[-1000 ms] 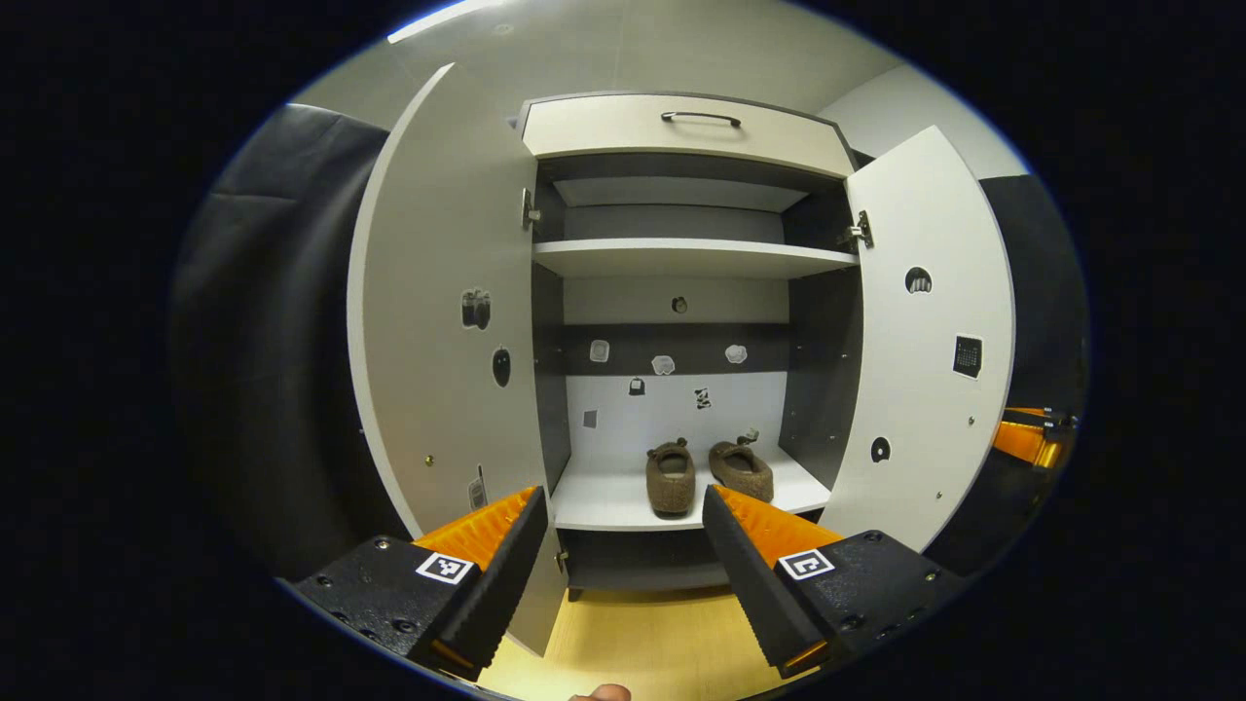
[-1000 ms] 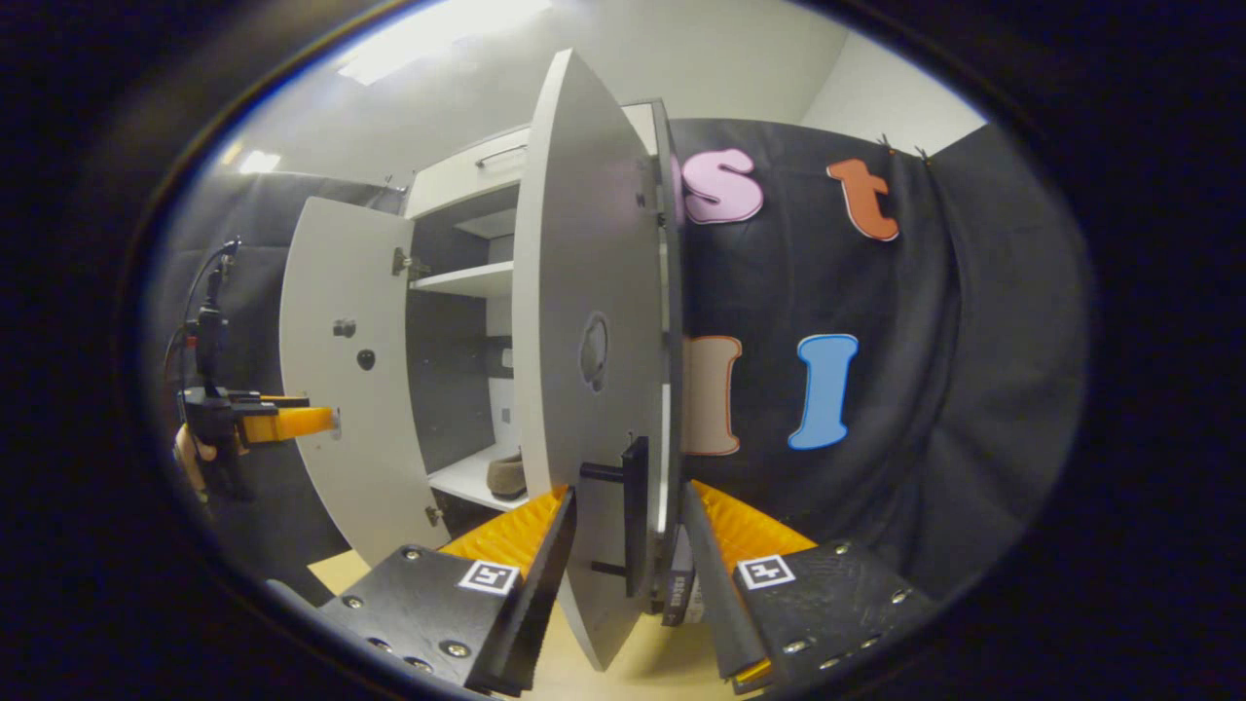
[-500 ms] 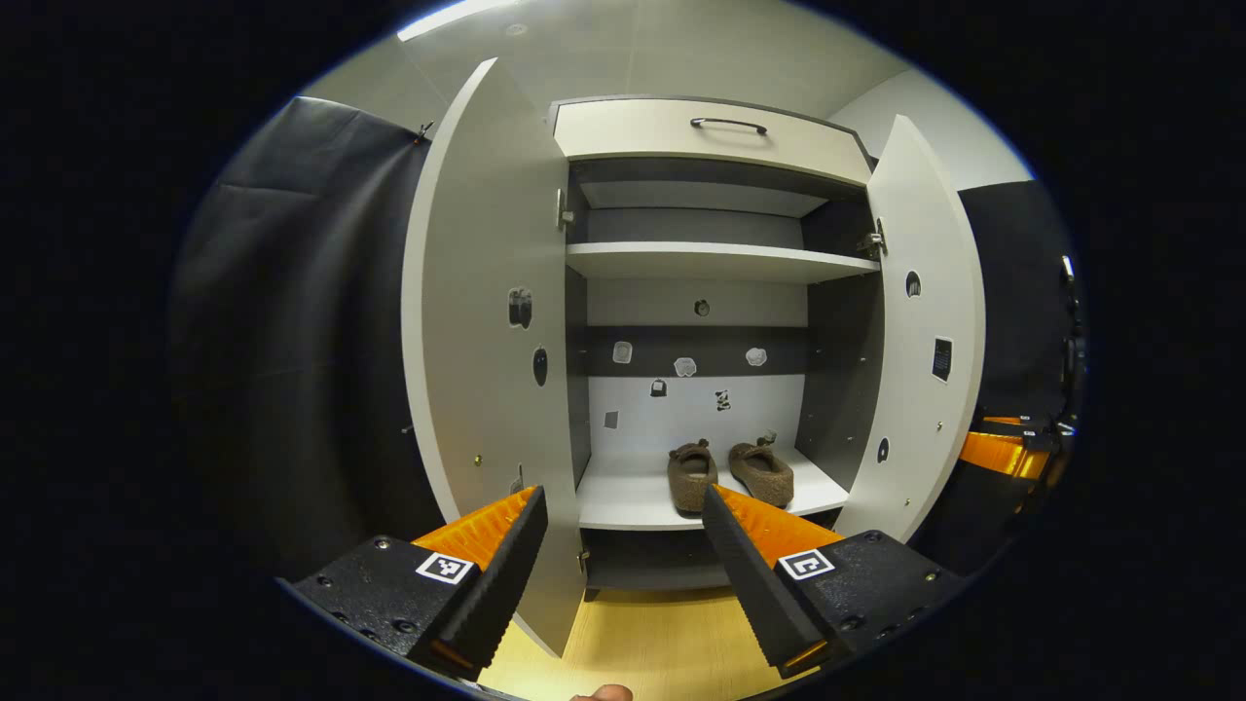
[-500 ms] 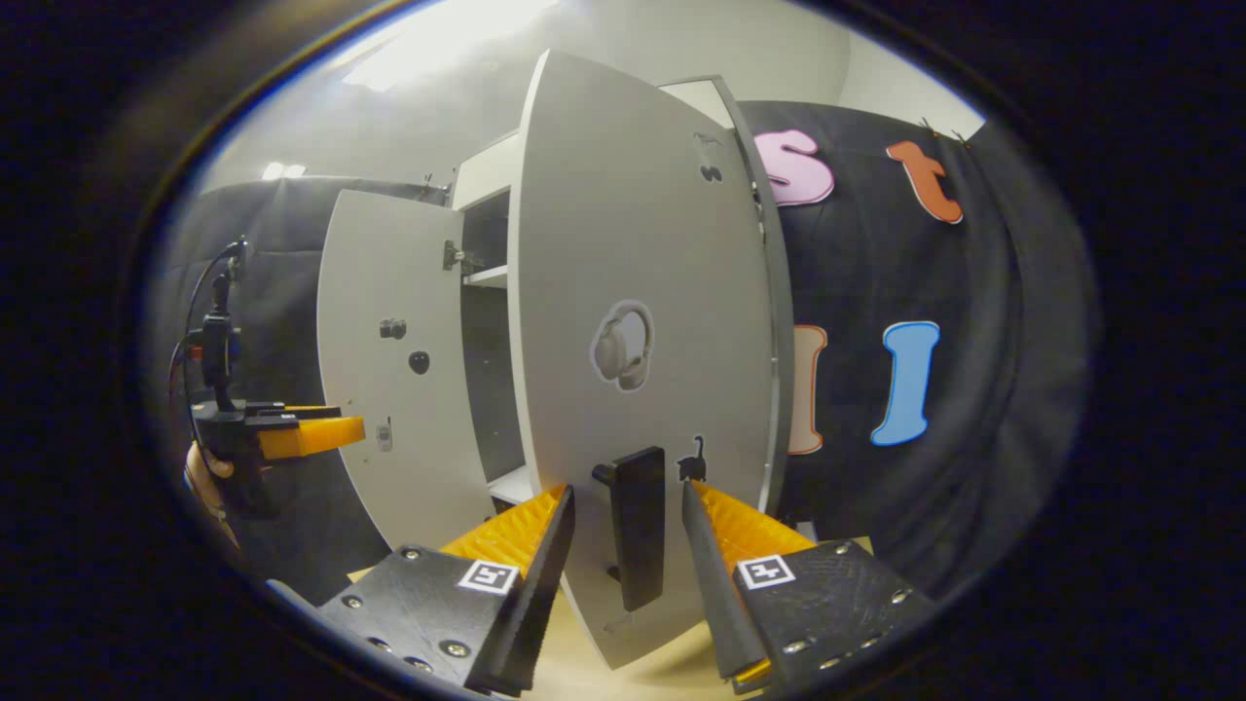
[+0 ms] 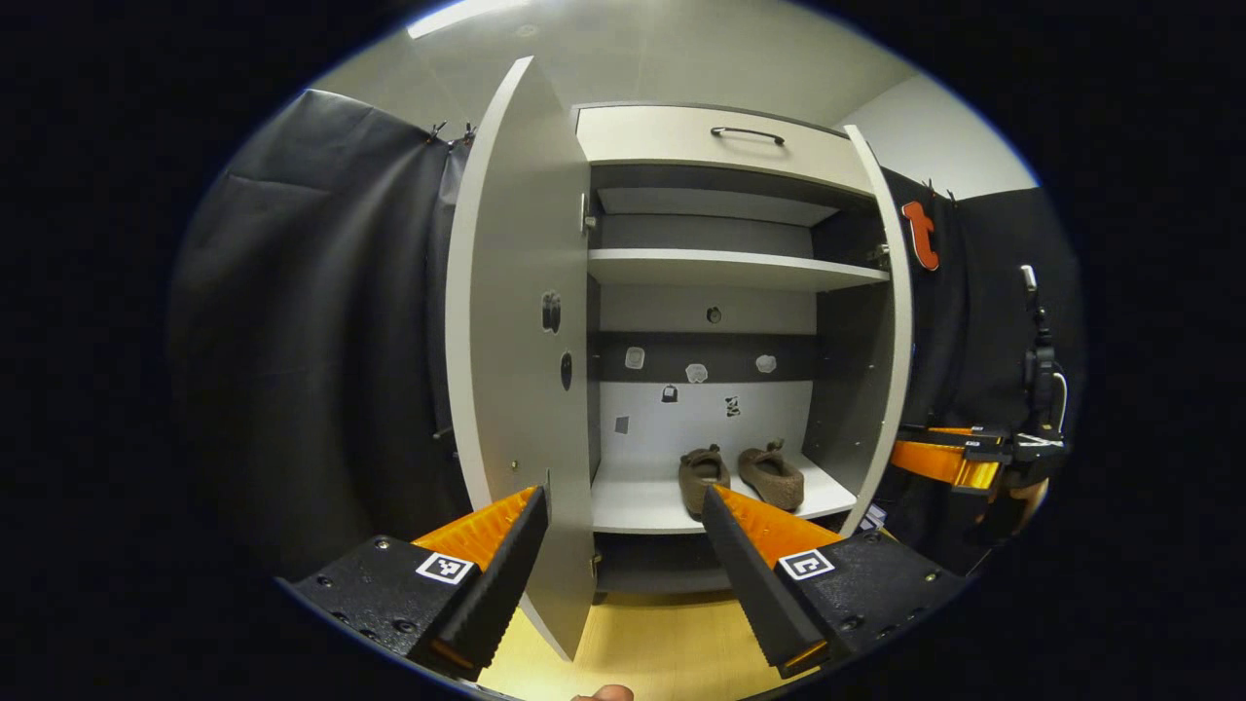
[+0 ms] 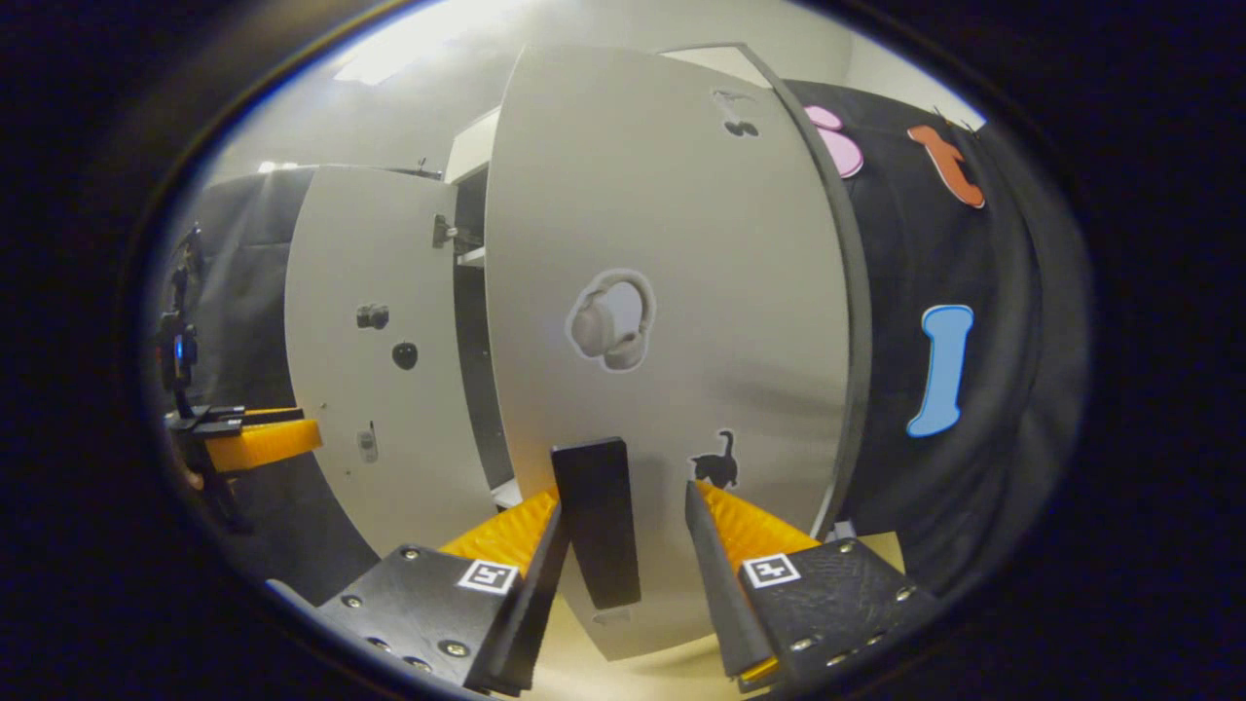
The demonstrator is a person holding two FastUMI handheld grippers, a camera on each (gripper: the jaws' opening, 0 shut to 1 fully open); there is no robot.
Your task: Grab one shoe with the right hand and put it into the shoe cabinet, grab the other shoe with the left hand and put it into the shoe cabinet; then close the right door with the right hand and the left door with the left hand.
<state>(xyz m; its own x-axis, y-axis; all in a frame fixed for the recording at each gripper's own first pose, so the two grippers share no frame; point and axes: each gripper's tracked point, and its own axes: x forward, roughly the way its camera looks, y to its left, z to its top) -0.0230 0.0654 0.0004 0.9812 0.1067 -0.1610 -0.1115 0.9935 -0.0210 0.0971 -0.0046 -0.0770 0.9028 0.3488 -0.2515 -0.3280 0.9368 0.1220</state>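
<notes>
Two brown fuzzy shoes (image 5: 703,477) (image 5: 772,474) stand side by side on the cabinet's lower shelf (image 5: 633,501). My left gripper (image 5: 623,506) hangs open in front of the cabinet, just beside the open left door (image 5: 516,292). The right door (image 5: 893,321) stands nearly edge-on here. In the right gripper view its outer face (image 6: 672,292) is close in front, and its black handle (image 6: 596,521) lies between the spread fingers of my open right gripper (image 6: 623,511), close to the left finger. The left door (image 6: 375,360) and the left gripper (image 6: 258,443) show further left.
A drawer with a dark handle (image 5: 748,133) tops the cabinet, and a bare upper shelf (image 5: 730,265) sits below it. Pale wooden floor (image 5: 662,643) lies under the cabinet. Black cloth (image 5: 311,321) hangs on both sides. The right gripper (image 5: 949,462) is beyond the right door.
The right door has swung toward the cabinet, from showing its inner face to nearly edge-on, with my right gripper following at its handle. The left gripper has shifted a little leftward.
</notes>
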